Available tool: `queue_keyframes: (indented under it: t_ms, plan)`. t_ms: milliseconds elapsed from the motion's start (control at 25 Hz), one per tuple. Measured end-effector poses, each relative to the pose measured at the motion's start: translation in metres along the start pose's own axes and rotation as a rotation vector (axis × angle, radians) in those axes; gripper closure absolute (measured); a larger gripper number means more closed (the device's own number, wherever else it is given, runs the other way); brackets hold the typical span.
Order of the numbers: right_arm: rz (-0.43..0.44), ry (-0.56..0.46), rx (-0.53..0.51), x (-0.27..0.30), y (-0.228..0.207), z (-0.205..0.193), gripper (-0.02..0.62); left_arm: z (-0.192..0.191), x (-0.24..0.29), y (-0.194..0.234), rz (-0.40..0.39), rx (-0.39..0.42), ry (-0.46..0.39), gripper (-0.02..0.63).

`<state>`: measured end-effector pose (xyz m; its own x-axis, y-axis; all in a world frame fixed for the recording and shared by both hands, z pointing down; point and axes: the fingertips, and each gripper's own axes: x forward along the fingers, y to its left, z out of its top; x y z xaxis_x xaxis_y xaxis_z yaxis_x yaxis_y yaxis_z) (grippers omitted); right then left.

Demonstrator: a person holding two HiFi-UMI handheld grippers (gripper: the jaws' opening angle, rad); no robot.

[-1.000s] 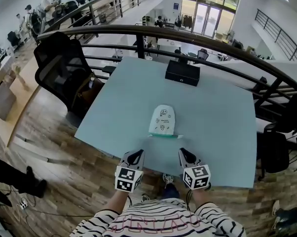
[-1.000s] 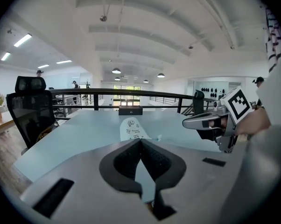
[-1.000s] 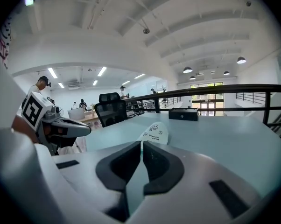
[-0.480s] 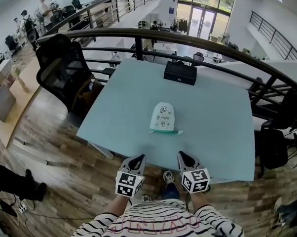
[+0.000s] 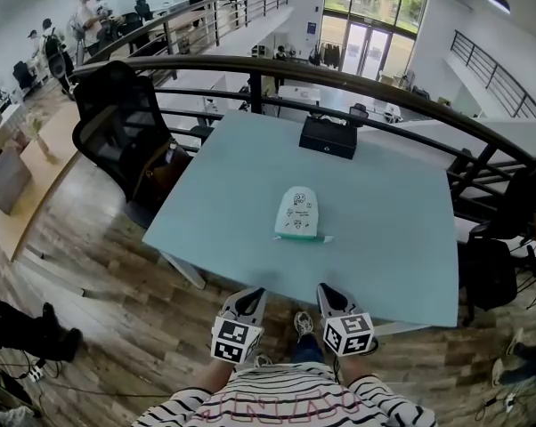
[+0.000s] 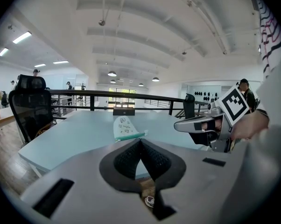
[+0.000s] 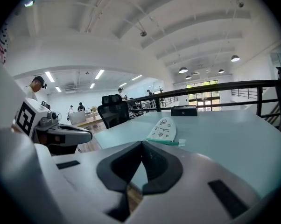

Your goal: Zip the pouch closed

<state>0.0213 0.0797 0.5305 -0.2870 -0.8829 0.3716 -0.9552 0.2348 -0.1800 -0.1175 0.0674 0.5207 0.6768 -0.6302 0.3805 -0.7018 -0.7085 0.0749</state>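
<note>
my left claw [image 5: 250, 294] is pressed together, empty; my right claw [image 5: 325, 290] just closed likewise. unopened, they'd shove the white, green-zipped fabric pouch [image 5: 296, 213], not grip it.

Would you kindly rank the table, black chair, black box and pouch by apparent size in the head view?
1. table
2. black chair
3. pouch and black box: about alike, and the box lies farther from the camera, so I leave them unranked.
</note>
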Motion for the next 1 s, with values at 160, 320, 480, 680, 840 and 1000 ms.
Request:
queue_keyframes:
  t_ms: [160, 320, 480, 680, 840, 1000]
  plan:
    - [-0.005, 0.015, 0.0, -0.002, 0.004, -0.007, 0.568, -0.006, -0.007, 0.002, 0.01, -0.01, -0.004, 0.581]
    - [-0.006, 0.024, -0.001, -0.004, 0.006, -0.01, 0.568, -0.008, -0.009, 0.001, 0.014, -0.007, 0.001, 0.581]
    - [-0.001, 0.023, 0.008, -0.005, 0.009, -0.012, 0.569, -0.008, -0.011, -0.001, 0.01, -0.006, 0.0, 0.581]
    - [0.001, 0.026, 0.01, -0.004, 0.011, -0.015, 0.569, -0.01, -0.011, 0.001, 0.01, 0.0, 0.002, 0.581]
    - [0.002, 0.034, 0.012, -0.003, 0.012, -0.02, 0.569, -0.013, -0.01, 0.002, 0.013, -0.002, 0.007, 0.581]
    - [0.004, 0.038, 0.012, -0.004, 0.009, -0.018, 0.569, -0.011, -0.008, 0.0, 0.014, 0.0, 0.009, 0.581]
